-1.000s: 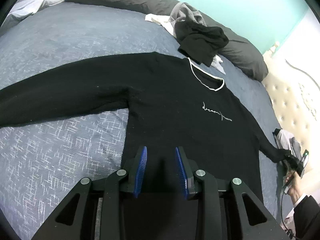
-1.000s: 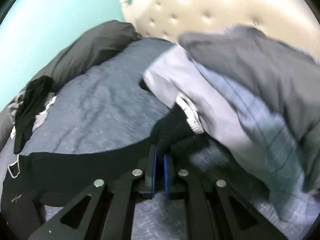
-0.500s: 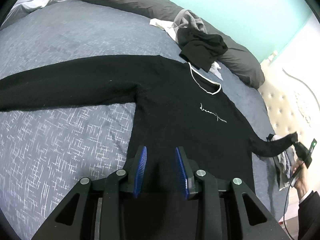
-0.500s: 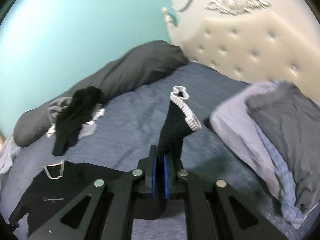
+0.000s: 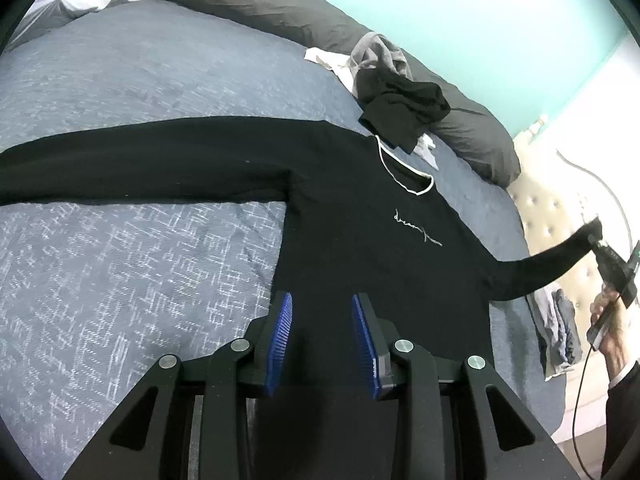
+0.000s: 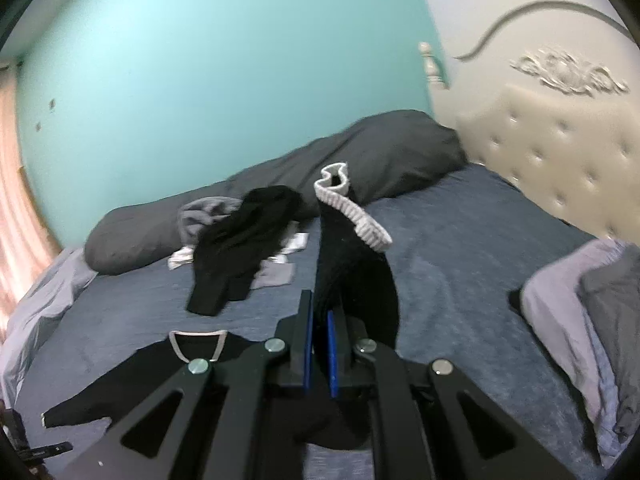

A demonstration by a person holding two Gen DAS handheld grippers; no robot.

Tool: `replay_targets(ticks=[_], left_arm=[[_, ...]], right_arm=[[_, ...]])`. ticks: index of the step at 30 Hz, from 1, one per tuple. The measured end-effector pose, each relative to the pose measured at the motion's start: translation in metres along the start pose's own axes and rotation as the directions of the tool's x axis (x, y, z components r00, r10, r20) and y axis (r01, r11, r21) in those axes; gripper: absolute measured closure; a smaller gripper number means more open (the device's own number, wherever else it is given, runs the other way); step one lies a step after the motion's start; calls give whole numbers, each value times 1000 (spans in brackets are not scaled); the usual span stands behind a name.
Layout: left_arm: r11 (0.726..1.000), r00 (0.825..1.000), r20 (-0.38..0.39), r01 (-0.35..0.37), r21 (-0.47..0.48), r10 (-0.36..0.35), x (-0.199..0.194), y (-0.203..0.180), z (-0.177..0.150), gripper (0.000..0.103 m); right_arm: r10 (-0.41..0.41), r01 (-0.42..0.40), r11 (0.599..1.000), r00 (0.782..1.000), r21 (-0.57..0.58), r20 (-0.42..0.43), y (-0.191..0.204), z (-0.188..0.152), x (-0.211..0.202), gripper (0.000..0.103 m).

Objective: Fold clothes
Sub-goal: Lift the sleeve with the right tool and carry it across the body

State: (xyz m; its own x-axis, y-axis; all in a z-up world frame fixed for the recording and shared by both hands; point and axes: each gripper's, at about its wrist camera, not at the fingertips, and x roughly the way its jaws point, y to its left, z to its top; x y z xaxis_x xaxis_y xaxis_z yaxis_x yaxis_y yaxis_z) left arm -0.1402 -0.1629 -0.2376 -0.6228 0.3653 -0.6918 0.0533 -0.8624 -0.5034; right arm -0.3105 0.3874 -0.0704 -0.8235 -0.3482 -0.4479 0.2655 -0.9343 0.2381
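Right gripper [image 6: 319, 350] jaws pressed together, pinching the sleeve [image 6: 352, 276] of the black sweater [image 5: 360, 240] a little below its grey ribbed cuff [image 6: 352, 216]; the cuff flops up and out beyond the blue pads, so the grip is on the sleeve end, not the cuff edge. In the left wrist view that sleeve rises off the bed [image 5: 120, 260] toward the right, lifted clear of the blanket, probably so it can be carried across the chest for a fold. Left gripper [image 5: 322, 336] jaws spread with nothing between the pads, hanging above the lower body of the sweater near the hem; cannot tell if it touches the cloth, likely positioned to steady the body or take the hem. Sweater lies flat, front up, white-trimmed neck [image 5: 404, 168] and small script print [image 5: 416, 228] showing, other sleeve [image 5: 140, 160] stretched straight out to the left across the blanket, flat. So the body is just ahead of and under the left jaws, one sleeve end inside the right jaws. Further out: a crumpled pile of black and grey clothes [image 5: 396, 92] beside the neck, against the dark long pillow [image 5: 280, 12]; folded grey clothes [image 6: 592, 312] at the right near the padded headboard [image 6: 560, 160]. Person's hand [image 5: 612, 320] holds the right gripper handle.
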Motion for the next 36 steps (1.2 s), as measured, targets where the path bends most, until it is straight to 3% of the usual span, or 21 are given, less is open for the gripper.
replay_targets(ticks=[8,16,22,29,36], left_arm=[[1000,1000,14,19,-14,-19,-21,6,-6,64],[998,998,24,57,-34,-56,-31,3,-12,63],[996,997,14,75,-36,-75,-32,2,-20,62],[997,997,-1,73,-39,-73,-32,11,-28,62],[997,998,-12,60,-48,-61,-33,23,-32,61]], right_arm=[[155,-156,982,988,-103,-22,88,5,-9,97],[314,-337,912,940,-234,-131,189,-17,-16,97],[371,-441,846,891,-301,-264,251,-74,-11,97],[362,-522,783,824,-337,-437,300,-178,2,97],[339,-558,774,764,-299,-548,313,-252,22,97]])
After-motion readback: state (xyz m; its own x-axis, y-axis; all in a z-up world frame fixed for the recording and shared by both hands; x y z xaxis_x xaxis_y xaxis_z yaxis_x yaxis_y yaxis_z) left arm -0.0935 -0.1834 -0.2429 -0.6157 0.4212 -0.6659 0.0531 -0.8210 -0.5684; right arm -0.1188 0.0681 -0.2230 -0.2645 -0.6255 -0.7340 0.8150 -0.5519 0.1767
